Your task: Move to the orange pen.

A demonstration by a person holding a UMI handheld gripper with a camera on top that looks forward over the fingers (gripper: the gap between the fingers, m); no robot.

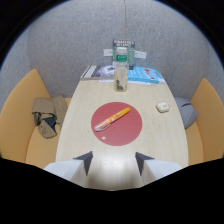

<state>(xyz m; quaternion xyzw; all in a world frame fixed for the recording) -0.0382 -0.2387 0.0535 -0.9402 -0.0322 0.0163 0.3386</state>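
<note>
In the gripper view, the gripper [114, 162] has its two dark fingers [86, 161] spread wide apart with nothing between them, hovering over the near end of a pale wooden table [160, 140]. Beyond the fingers, about mid-table, lies a round red mat [125, 132]. The orange pen [112, 119] rests on that mat, lying slantwise, its pale clear cap end pointing toward the fingers and its orange end pointing away. It is well ahead of the fingertips, not touching them.

Further off on the table stands a clear bottle [120, 77] with a few dark bits at its bottom. Behind it is a second bottle with a green label [121, 54]; the writing on the label is too small to read. At the table's far end lie printed papers [97, 72] and a blue booklet [146, 75], their text illegible. A small white case [162, 106] sits to the right of the mat.

Orange seats flank the table; a tan bag [47, 114] lies on the left seat [17, 120] and a grey cushion [188, 112] on the right.
</note>
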